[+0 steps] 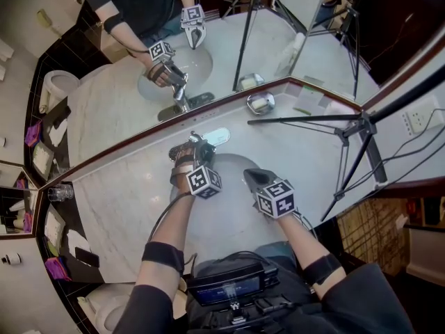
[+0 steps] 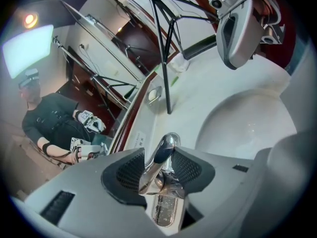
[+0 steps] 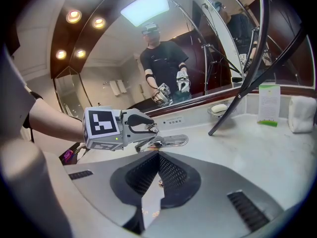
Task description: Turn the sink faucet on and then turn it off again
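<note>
The chrome faucet (image 1: 214, 137) stands at the back of the white sink basin (image 1: 233, 218), under the mirror. My left gripper (image 1: 190, 151) is at the faucet. In the left gripper view its lever handle (image 2: 162, 152) lies between the two dark pads, which press on its sides, so the left gripper (image 2: 157, 158) is shut on it. The spout (image 3: 172, 141) points out over the basin. No water shows. My right gripper (image 1: 249, 178) hovers over the basin to the right, shut and empty (image 3: 158, 155). It also shows in the left gripper view (image 2: 233, 58).
A black tripod (image 1: 350, 136) stands on the marble counter to the right. A soap dish (image 1: 261, 104) sits by the mirror's corner. A folded white towel (image 3: 302, 114) and a green-and-white card (image 3: 269, 106) are at the counter's right. A wall outlet (image 1: 419, 121) is far right.
</note>
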